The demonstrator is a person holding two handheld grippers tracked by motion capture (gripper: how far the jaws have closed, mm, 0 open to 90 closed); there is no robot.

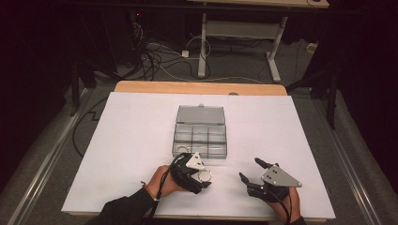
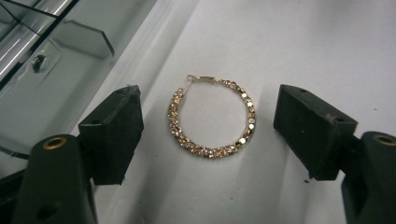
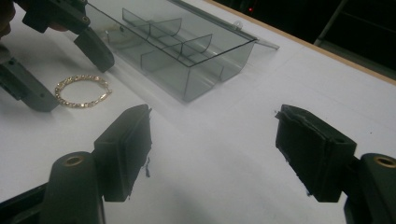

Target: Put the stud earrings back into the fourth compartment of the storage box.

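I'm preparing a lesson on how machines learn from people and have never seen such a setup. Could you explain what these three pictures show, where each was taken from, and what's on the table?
No robot here: a person holds a hand-held two-jaw gripper in each hand. The high view looks down on a white table; the other two come from cameras riding on each gripper.

A clear compartment box lies open on the table. Beside it lies a gold hoop earring, flat on the surface.

The left gripper hovers with the earring between its open jaws, not touching it. The right gripper is open and empty. Nothing is held.
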